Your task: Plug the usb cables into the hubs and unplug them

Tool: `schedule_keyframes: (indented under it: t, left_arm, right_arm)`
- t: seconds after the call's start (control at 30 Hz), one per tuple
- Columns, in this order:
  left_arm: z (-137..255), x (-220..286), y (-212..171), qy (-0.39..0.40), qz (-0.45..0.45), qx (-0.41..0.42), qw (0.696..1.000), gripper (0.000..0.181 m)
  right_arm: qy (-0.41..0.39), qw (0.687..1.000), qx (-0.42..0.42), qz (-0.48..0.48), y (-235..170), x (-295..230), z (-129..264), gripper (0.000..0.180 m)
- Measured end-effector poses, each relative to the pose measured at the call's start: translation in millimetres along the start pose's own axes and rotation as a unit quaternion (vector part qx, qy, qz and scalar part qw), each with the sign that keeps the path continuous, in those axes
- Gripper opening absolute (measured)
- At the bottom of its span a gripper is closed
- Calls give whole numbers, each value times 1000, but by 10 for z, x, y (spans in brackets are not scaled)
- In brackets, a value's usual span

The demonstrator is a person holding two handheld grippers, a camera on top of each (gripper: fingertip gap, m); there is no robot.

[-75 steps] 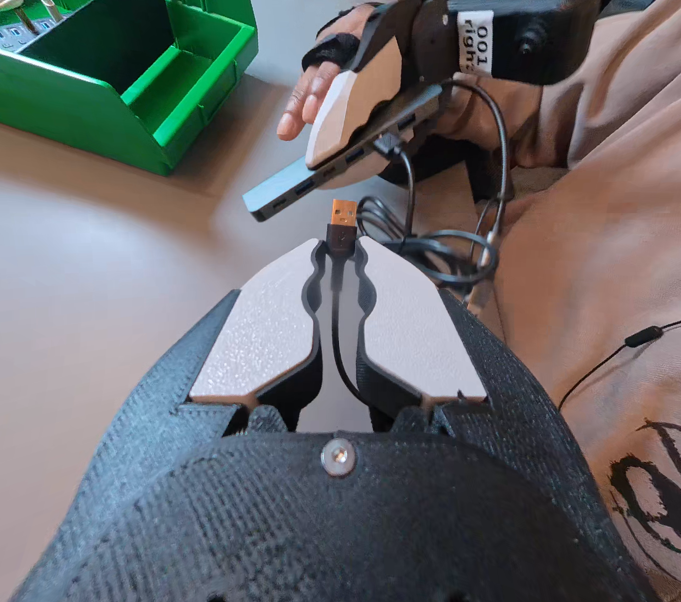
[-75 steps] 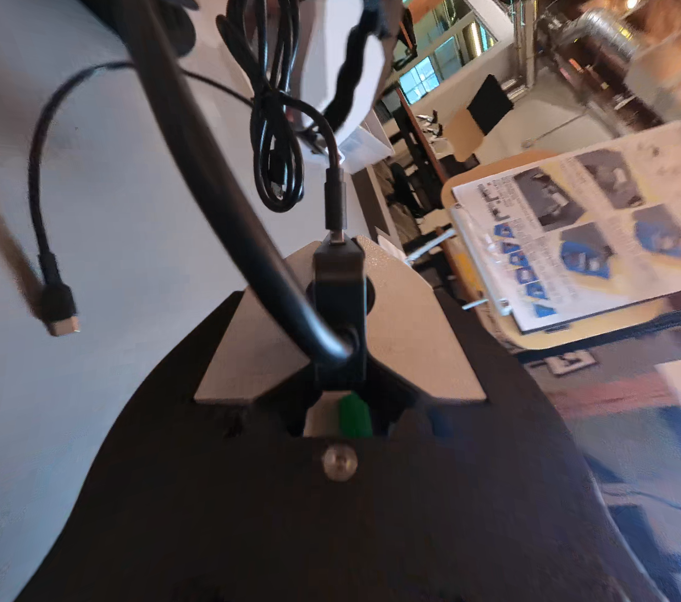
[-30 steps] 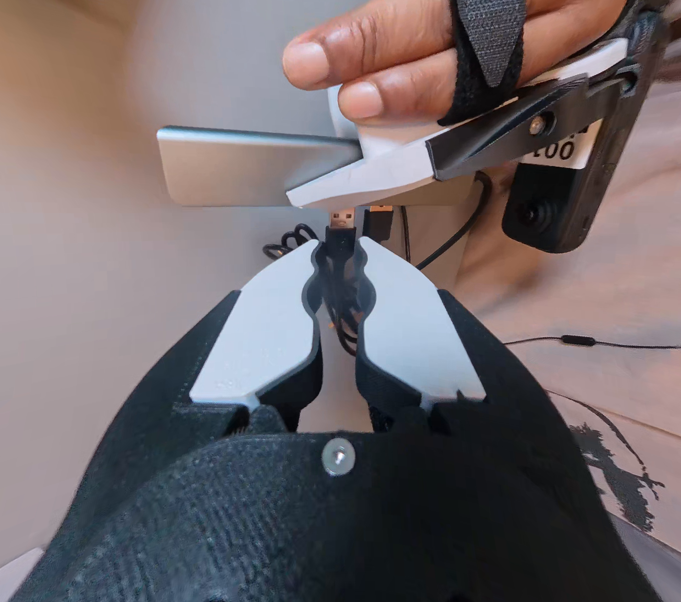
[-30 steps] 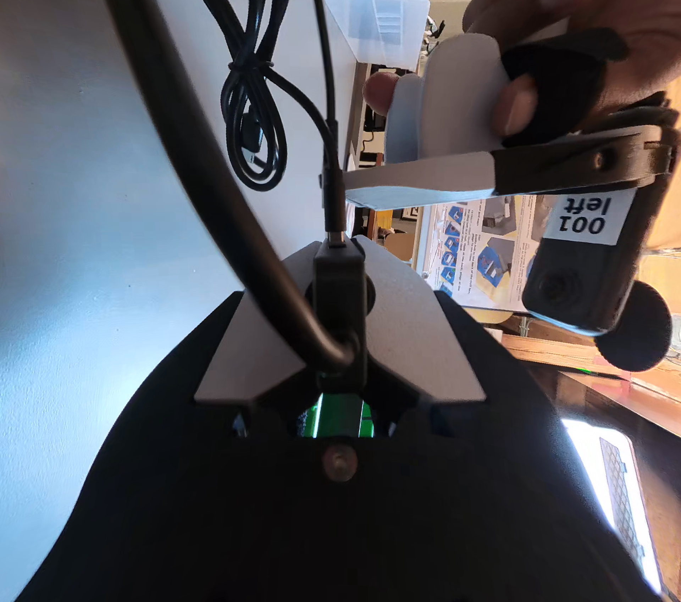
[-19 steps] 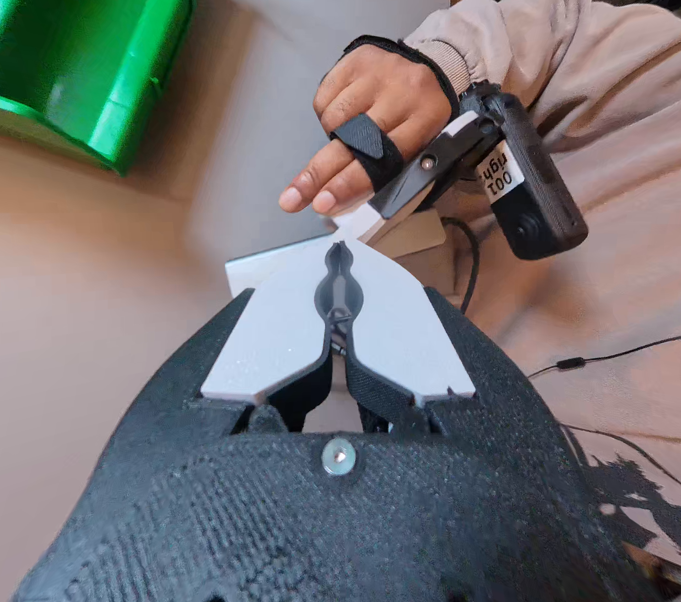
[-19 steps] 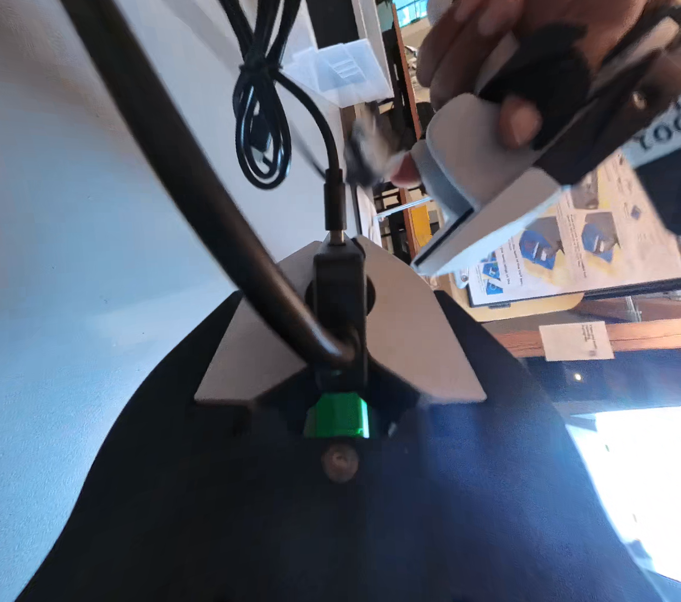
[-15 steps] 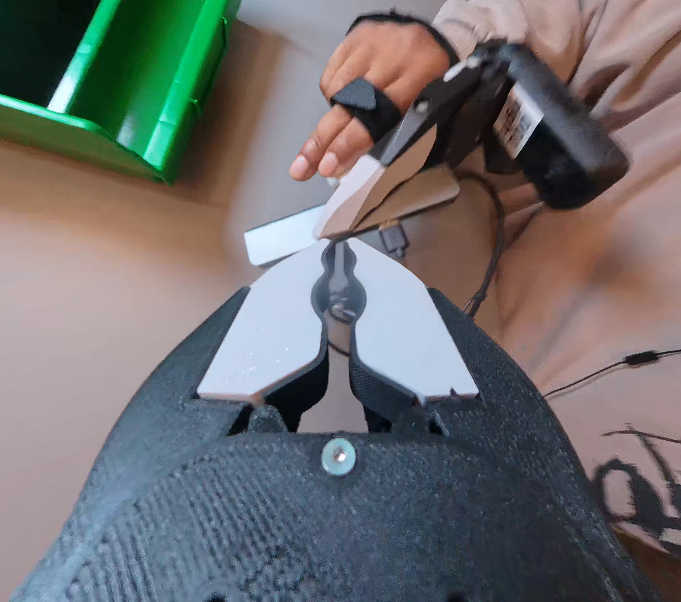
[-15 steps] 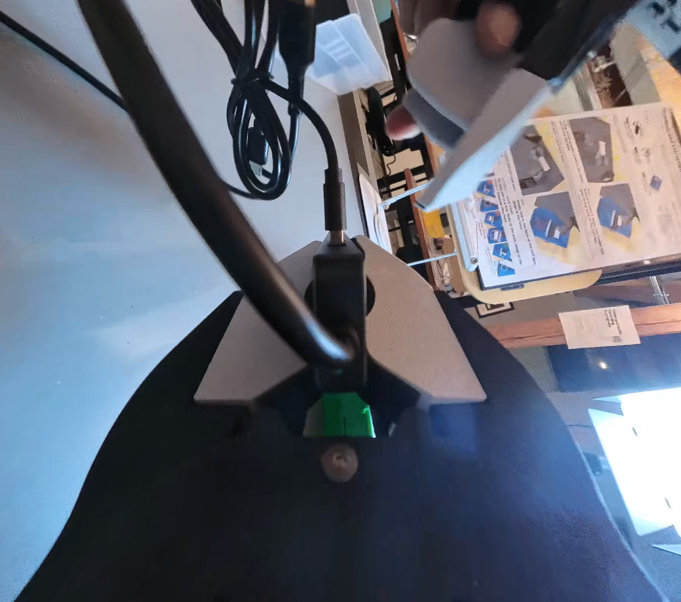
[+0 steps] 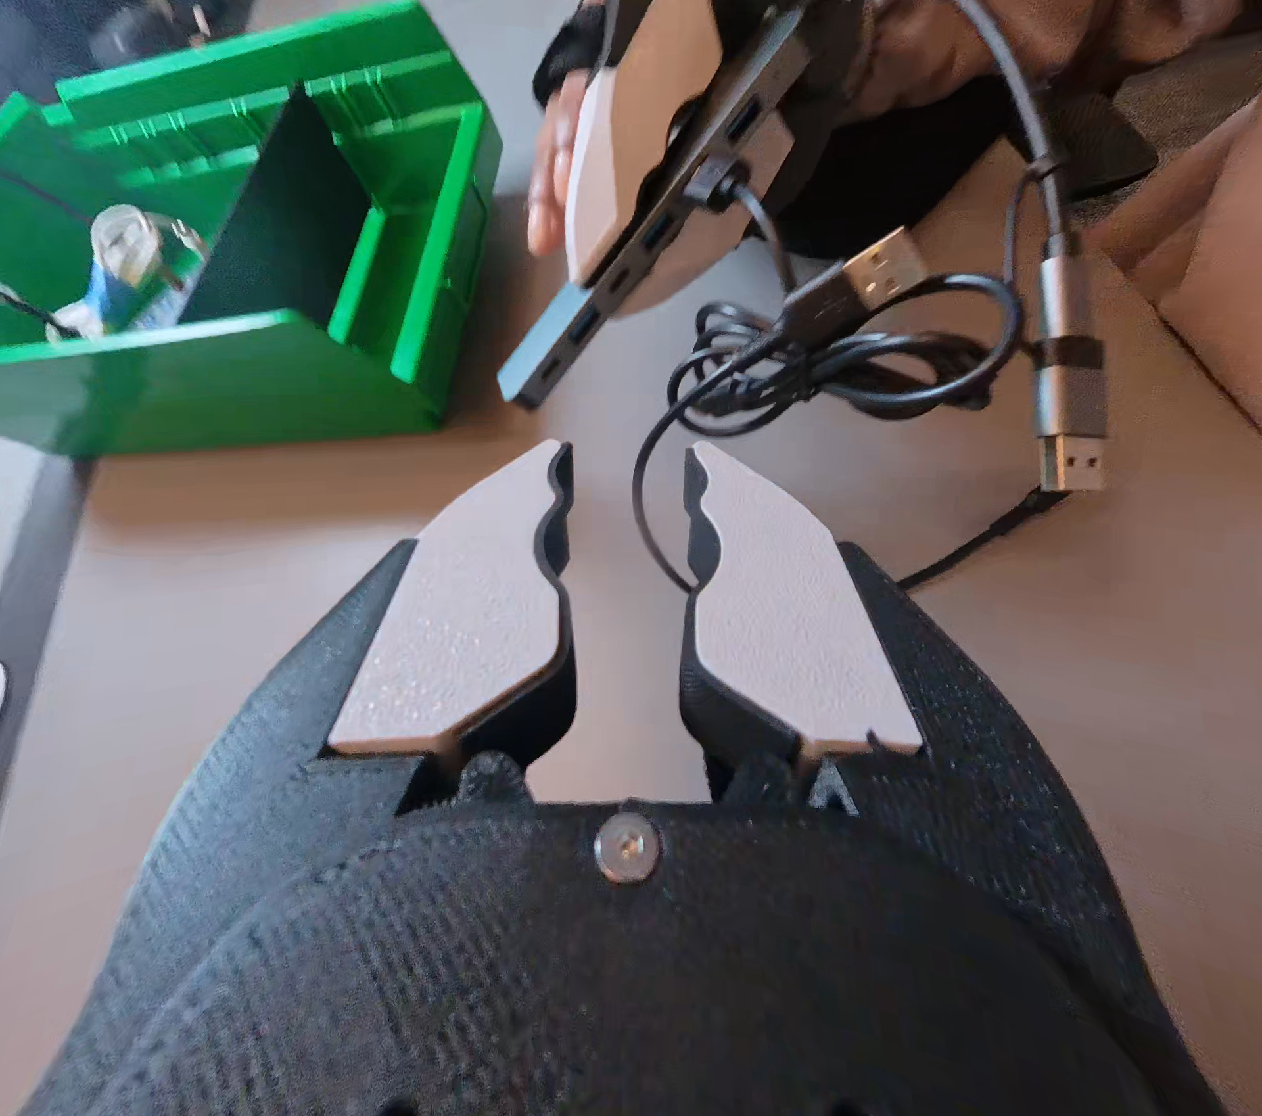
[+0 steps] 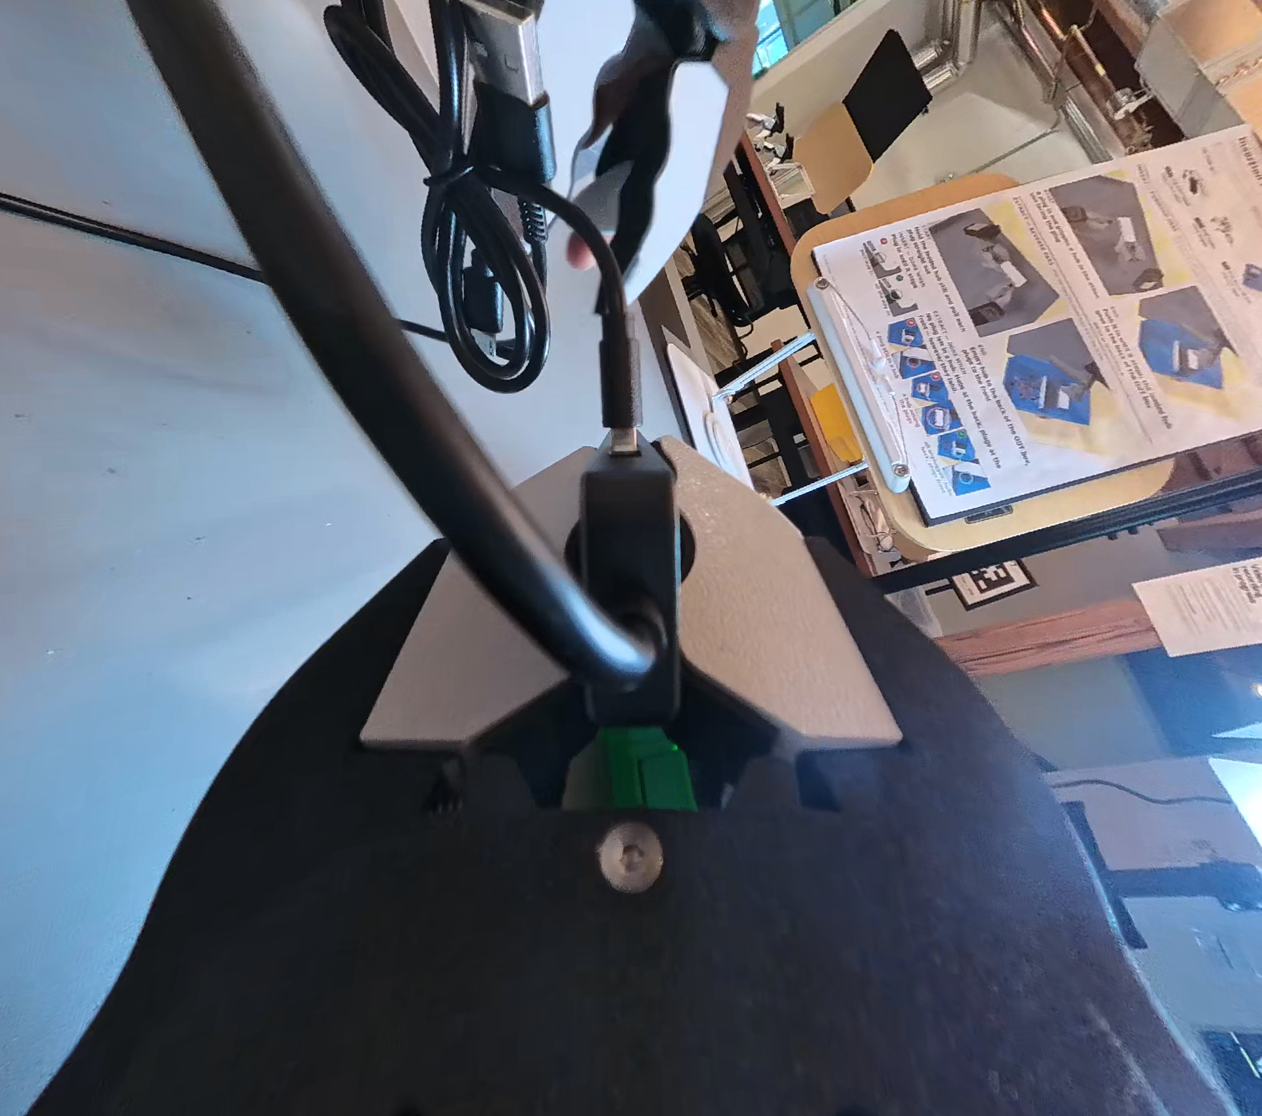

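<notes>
Holding hub (image 9: 655, 209) clamped in right tool (image 10: 628, 455), ports facing outward for plugging; left tool (image 9: 627, 462) gaping empty beside hub, plug (image 9: 853, 277) dangling free.

Matt grey metal hub (image 9: 655, 236); glossy green plastic bin (image 9: 225, 277) at left; rough, grainy white finger pads (image 9: 471, 612); smooth tabletop (image 9: 205, 544).

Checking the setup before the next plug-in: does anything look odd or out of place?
Yes. The black cable's USB-A plug hangs free in mid-air beside the hub, unplugged, while the left gripper is open and empty.
</notes>
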State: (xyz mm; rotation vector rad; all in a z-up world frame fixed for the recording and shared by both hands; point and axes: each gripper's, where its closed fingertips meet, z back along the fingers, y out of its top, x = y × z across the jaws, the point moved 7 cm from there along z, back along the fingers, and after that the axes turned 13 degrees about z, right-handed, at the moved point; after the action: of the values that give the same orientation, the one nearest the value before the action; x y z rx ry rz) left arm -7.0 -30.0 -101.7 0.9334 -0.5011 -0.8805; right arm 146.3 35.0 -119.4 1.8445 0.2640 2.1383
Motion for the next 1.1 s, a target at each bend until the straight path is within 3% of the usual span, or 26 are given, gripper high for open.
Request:
schedule_keyframes:
  t: [0.17, 0.43, 0.6, 0.7, 0.8, 0.93, 1.1]
  left_arm:
    - [-108, 135, 25, -18, -89, 6, 996, 37]
    - [-221, 287, 35, -49, -128, 69, 988, 28]
    - [-153, 287, 87, -52, -79, 94, 991, 6]
    - [-70, 229, 82, -60, -20, 111, 992, 6]
    - [-27, 80, -6, -36, 55, 72, 995, 6]
    - [-11, -93, -189, 5, 169, -41, 985, 6]
    - [-55, -19, -331, -36, 233, -158, 959, 5]
  right_arm:
    - [13, 1000, 3, -14, -22, -42, -30, 12]
    - [18, 998, 10, -53, -63, -24, -16, 11]
    - [19, 994, 35, -97, -87, 13, 0, 11]
    - [14, 994, 46, -97, -68, 23, 16, 11]
    - [10, 995, 46, -85, -33, 13, 6, 11]
    - [4, 1000, 15, -17, -2, -43, -39, 12]
    - [2, 995, -41, 88, -1, -149, -143, 12]
